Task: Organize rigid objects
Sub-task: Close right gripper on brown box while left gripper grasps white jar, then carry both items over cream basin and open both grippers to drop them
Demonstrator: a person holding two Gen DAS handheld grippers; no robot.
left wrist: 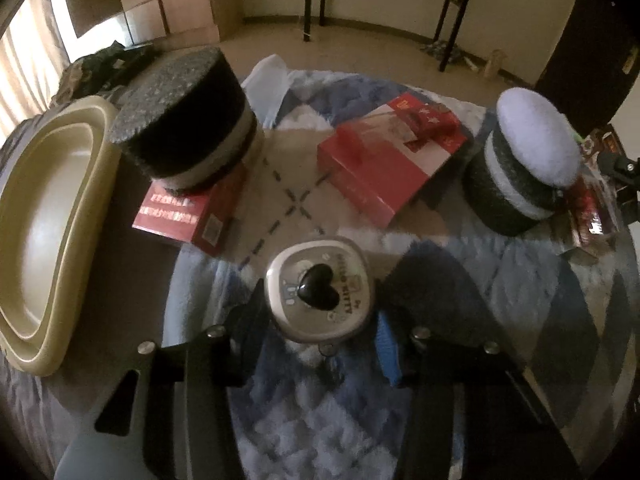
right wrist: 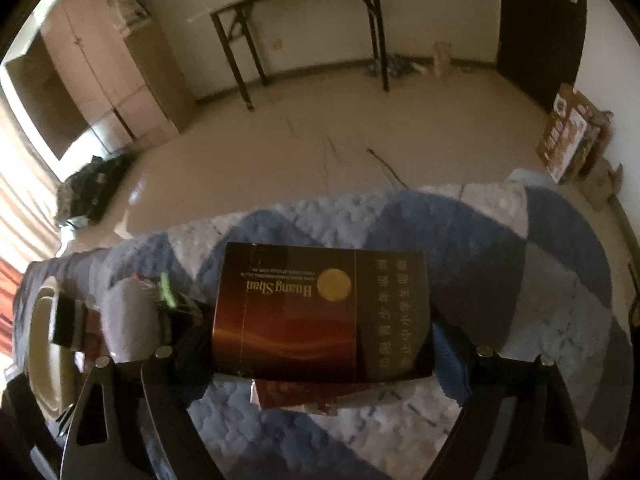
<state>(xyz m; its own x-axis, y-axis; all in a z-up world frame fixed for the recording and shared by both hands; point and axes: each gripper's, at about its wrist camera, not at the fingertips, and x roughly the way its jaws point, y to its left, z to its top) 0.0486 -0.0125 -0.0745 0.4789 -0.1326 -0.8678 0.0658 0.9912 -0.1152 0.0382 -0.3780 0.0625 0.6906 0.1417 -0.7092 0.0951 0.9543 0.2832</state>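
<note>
Left wrist view, left to right. Beige oval plastic basin (left wrist: 44,240) at far left, partly off the blue-and-white diamond-patterned fleece blanket (left wrist: 500,300). Just beside it, a black-and-white knitted cylinder with speckled grey top (left wrist: 188,120) stands on a flat red box with white lettering (left wrist: 188,216). Centre: small white rounded-square lidded container with a black heart-shaped knob (left wrist: 320,290), upright, between the fingers of the left gripper (left wrist: 320,320); both fingers look pressed to its sides, so clenched on it, though the contact itself is blurred. Behind it, a red-and-white carton with a clear window (left wrist: 392,160) lies tilted. Right: second knitted cylinder with a fluffy white top (left wrist: 524,164), leaning.

Right wrist view. Right gripper (right wrist: 324,340) clamps a dark brown carton with gold disc and "Huang Shan" lettering (right wrist: 320,312) by its two ends, lettering upside down, held over the blanket. Basin edge at far left. Black-legged folding table (right wrist: 304,28) against the far wall.
</note>
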